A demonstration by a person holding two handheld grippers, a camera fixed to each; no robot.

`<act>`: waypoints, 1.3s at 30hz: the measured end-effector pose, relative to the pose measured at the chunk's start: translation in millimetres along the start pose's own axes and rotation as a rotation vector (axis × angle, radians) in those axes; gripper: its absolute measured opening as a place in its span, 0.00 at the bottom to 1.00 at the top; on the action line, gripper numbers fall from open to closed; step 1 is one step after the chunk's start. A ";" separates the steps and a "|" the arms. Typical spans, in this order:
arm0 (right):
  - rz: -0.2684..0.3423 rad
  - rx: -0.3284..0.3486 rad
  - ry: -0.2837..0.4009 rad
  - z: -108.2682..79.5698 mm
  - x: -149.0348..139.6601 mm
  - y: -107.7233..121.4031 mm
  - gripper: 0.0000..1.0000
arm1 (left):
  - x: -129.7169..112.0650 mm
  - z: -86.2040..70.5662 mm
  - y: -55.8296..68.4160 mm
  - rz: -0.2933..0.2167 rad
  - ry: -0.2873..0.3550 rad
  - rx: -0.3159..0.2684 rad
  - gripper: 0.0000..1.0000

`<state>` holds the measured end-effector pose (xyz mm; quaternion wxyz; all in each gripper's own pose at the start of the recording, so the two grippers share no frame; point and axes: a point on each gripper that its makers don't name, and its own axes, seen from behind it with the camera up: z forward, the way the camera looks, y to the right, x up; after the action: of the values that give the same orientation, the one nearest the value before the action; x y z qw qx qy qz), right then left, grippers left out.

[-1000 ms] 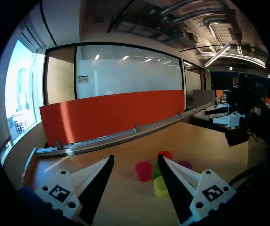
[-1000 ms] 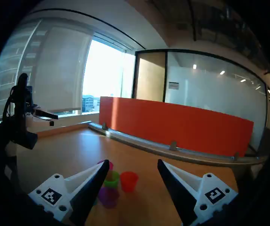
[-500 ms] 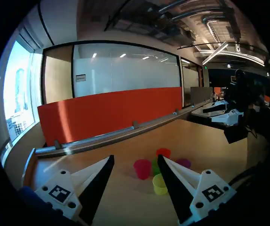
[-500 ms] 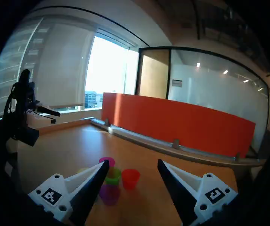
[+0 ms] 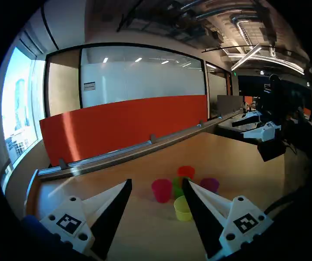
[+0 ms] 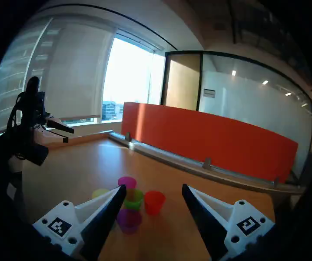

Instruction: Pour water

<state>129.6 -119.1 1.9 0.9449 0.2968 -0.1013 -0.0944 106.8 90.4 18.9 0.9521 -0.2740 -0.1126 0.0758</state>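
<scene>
**Five coloured cups stand clustered on a wooden worktop [image 5: 234, 158], with two open, empty tools in front of them.**

Left gripper view: the left hand-held gripper [image 5: 156, 182], spread wide and holding nothing, frames a pink cup [image 5: 161, 190], green cup [image 5: 177, 188], red cup [image 5: 185, 171], purple cup [image 5: 209, 184] and yellow cup [image 5: 183, 208]. Their contents cannot be made out. An orange partition [image 5: 125, 126] runs behind them.

Right gripper view: the right hand-held gripper [image 6: 153, 187], equally wide and empty, faces the cluster. Its left finger covers part of the yellow cup [image 6: 99, 192] and purple cup [image 6: 129, 219]. A bright window [image 6: 125, 82] lies beyond.
</scene>
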 end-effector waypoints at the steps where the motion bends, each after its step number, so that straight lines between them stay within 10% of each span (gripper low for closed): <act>1: 0.000 0.002 -0.002 0.1 -0.7 -0.4 0.99 | -0.6 0.3 0.6 -0.001 -0.002 -0.003 0.85; 39: -0.041 0.125 -0.137 13.8 -47.6 -26.6 0.99 | -16.6 10.9 8.1 0.035 -0.051 -0.063 0.85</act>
<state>77.3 -136.7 -8.8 0.9133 0.3499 -0.1651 -0.1272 87.3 99.2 20.6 0.9383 -0.3037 -0.1344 0.0960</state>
